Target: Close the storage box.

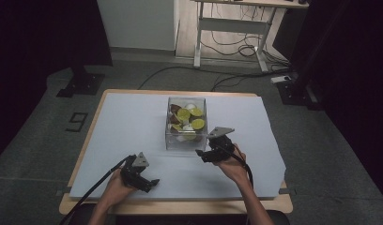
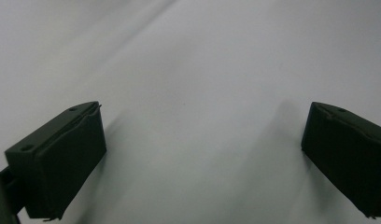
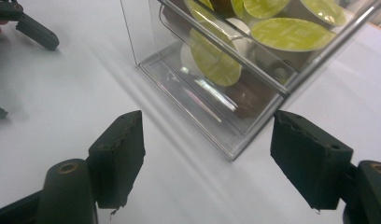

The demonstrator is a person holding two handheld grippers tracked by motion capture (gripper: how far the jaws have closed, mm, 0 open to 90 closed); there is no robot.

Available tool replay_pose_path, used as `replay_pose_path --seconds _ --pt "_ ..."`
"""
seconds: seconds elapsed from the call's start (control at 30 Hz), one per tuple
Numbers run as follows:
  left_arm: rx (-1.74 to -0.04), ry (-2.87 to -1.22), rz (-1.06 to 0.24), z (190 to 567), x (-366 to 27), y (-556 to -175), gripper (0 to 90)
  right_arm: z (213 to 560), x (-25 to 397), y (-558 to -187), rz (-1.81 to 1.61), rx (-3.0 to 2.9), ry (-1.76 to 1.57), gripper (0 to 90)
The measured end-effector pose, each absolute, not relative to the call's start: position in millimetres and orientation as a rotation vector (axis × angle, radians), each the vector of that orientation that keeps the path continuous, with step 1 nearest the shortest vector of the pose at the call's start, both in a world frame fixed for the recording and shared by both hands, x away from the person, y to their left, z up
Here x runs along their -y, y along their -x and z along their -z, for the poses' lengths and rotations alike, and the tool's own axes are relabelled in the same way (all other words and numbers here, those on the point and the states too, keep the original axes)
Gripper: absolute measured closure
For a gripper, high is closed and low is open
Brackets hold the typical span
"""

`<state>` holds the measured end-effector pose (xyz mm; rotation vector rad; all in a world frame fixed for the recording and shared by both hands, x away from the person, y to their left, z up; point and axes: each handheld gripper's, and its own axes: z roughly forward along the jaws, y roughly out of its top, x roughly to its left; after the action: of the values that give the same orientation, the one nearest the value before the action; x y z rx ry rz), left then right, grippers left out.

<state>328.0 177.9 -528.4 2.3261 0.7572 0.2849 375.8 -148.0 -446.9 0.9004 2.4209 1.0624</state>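
Clear box [image 3: 216, 116]: top and far end cut off by the upper edge of the right gripper view. Capsules [image 3: 291, 35] inside: only partly seen, lower ones blurred behind the wall; count cannot be told. In the high view, capsules too small to read; forearms cut off at bottom edge.

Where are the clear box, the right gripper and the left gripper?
clear box [image 1: 173, 140]: high view, on its near front wall.
right gripper [image 1: 202, 154]: high view, midway between its open jaws.
left gripper [image 1: 152, 185]: high view, midway between its open jaws.
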Motion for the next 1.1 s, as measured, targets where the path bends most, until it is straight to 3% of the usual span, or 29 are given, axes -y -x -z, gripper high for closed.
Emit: replay_pose_path --seconds 0.33,1.1 --pt "-0.757 -2.326 -0.284 528.4 -177.9 -328.0 0.0 443.5 164.2 -370.1 -1.054 -2.383 -0.954 15.1" --pt "-0.757 -2.326 -0.285 528.4 -177.9 -328.1 0.0 438.1 205.9 -355.6 -0.944 -2.312 -0.98 8.3"
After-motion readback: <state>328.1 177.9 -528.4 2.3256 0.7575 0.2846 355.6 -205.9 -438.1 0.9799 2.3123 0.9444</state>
